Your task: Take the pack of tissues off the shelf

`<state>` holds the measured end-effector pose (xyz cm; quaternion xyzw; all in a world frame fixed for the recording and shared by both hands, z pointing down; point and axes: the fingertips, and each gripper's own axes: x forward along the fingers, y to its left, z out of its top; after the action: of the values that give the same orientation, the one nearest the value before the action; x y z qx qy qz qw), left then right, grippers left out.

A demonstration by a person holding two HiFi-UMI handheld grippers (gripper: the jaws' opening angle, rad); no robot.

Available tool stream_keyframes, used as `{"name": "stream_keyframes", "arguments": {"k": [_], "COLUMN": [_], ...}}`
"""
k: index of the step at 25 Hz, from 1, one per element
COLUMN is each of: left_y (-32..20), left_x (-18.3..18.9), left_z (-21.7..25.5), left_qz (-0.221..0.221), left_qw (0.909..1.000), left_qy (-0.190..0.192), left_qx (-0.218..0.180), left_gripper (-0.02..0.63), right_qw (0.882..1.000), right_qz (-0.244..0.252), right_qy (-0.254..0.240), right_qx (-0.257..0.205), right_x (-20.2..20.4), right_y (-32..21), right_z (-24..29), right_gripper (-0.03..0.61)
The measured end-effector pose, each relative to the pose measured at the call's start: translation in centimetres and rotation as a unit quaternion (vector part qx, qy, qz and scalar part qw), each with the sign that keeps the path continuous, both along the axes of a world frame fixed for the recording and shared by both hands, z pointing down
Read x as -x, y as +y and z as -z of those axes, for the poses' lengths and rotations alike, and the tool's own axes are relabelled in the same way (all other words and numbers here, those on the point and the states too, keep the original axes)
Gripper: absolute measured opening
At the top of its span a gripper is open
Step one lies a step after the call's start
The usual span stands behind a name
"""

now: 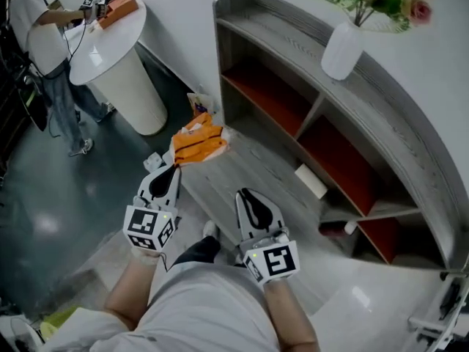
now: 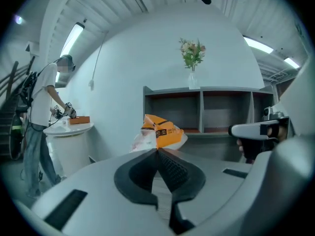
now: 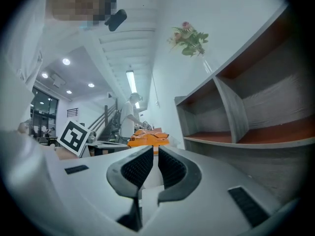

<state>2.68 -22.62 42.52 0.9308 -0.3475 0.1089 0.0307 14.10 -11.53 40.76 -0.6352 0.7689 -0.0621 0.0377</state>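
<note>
In front of the grey shelf (image 1: 293, 19), clear of its compartments, the orange pack of tissues (image 1: 198, 139) hangs pinched at its wrapper edge by the left tool (image 1: 175, 166) — right tool (image 1: 245, 193) nearly pressed together, empty.

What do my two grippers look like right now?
The left gripper and right gripper are matching pale grey shells with black ribbed pads tapering forward. Each carries a white cube printed with black square markers; forearms are unsleeved, no cables show.
</note>
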Motion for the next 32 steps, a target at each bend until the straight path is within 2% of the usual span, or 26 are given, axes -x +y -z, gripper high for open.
{"name": "stream_keyframes", "arguments": {"k": [9,18,27,32], "left_y": [2.2,3.3,3.8,3.8], "left_x": [7.0,13.6,18.4,19.9], "left_z": [-1.1,-1.7,-1.9,-1.9], "left_qz": [0.074,0.145,0.188,0.198], "left_qw": [0.9971,0.9891,0.9818,0.9797], "left_qy": [-0.001,-0.003,0.004,0.009], "left_qx": [0.015,0.023,0.027,0.030], "left_gripper": [0.017,0.017,0.017,0.017], "right_qw": [0.997,0.990,0.985,0.981], "right_qz": [0.081,0.137,0.173,0.193], "right_qy": [-0.005,-0.010,-0.005,0.015], "right_qx": [0.008,0.014,0.011,0.009], "right_x": [5.6,10.3,13.8,15.6], "right_y": [-1.6,-2.8,-3.7,-3.8], "right_z": [-0.9,-1.5,-1.3,-1.2], "right_gripper": [0.040,0.040,0.040,0.040]}}
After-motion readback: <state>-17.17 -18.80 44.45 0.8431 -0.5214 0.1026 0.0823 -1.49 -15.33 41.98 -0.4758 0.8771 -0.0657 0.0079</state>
